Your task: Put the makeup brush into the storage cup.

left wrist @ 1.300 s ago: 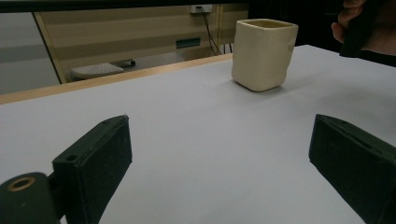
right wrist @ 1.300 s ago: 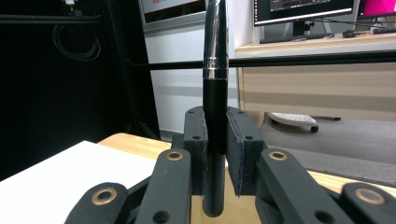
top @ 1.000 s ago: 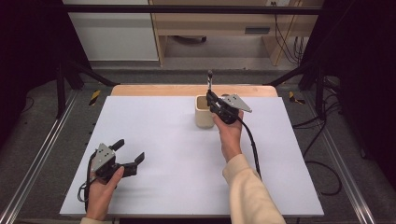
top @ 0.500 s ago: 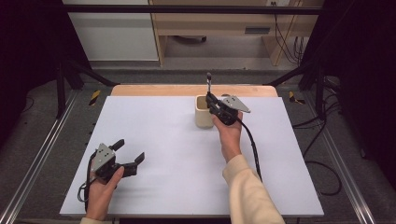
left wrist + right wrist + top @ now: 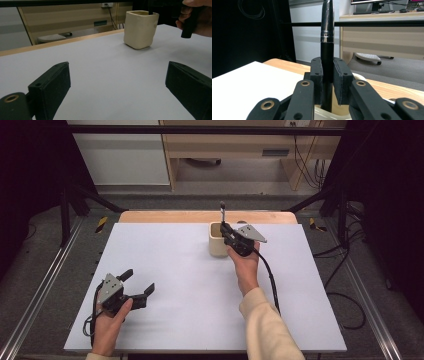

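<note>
1. Pinching a black pen (image 5: pixel 327 62) upright, the right claw (image 5: pixel 226 231) holds it over the cream cup (image 5: pixel 217 240) — the pen's lower end dips inside the cup.
2. The cup stands on the white bench (image 5: pixel 190 270) toward 12 o'clock, just right of centre.
3. The left claw (image 5: pixel 138 285) rests at 8 o'clock, jaws spread — nothing between them.

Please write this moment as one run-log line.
right gripper: shut on pen | pen: upright, tip inside cup | left gripper: open, empty
</note>
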Available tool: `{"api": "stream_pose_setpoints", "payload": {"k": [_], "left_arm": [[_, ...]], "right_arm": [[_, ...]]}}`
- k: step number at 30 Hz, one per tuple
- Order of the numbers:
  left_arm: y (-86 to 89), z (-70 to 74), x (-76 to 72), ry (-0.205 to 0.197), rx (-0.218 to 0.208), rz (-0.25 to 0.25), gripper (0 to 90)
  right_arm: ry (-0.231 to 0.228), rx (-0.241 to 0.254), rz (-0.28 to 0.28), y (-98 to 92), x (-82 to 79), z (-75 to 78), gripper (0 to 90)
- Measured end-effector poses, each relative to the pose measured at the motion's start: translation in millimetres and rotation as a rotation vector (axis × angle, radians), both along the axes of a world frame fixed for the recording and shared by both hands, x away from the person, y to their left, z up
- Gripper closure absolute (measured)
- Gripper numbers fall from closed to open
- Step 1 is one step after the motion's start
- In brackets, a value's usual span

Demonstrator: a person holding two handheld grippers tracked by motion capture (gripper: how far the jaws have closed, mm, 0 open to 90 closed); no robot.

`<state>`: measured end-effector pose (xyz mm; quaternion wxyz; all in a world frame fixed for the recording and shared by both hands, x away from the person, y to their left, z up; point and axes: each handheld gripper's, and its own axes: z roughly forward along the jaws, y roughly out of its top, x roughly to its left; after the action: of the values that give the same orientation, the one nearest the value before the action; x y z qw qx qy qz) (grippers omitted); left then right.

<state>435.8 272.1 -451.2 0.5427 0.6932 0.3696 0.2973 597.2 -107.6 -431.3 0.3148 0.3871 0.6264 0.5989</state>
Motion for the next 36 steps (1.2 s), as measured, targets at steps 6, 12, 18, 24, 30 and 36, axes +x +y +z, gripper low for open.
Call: {"api": "stream_pose_setpoints", "payload": {"k": [6,12,18,24,30,36], "left_arm": [[-0.4,-0.1,0.0,-0.001,0.001,0.000,5.4],[-0.5,0.1,-0.1,-0.001,0.001,-0.001,5.4],[-0.2,0.3,-0.2,-0.001,0.001,-0.001,5.4],[-1.6,0.5,-0.5,-0.003,0.006,-0.002,5.4],[-0.5,0.5,-0.5,-0.004,0.004,0.001,5.4],[0.2,0.7,-0.4,-0.004,-0.002,0.006,5.4]], "right_arm": [[0.006,0.002,0.001,0.5,-1.6,-1.3,79.1],[0.013,-0.004,0.005,0.4,-3.2,-3.4,71.8],[0.038,-0.011,0.008,-3.6,-14.8,7.2,47.0],[0.021,-0.030,0.015,-8.2,-24.9,12.6,46.7],[0.022,-0.045,0.015,-10.6,-27.6,14.6,44.2],[0.031,-0.040,0.008,-12.3,-28.6,17.9,38.3]]}}
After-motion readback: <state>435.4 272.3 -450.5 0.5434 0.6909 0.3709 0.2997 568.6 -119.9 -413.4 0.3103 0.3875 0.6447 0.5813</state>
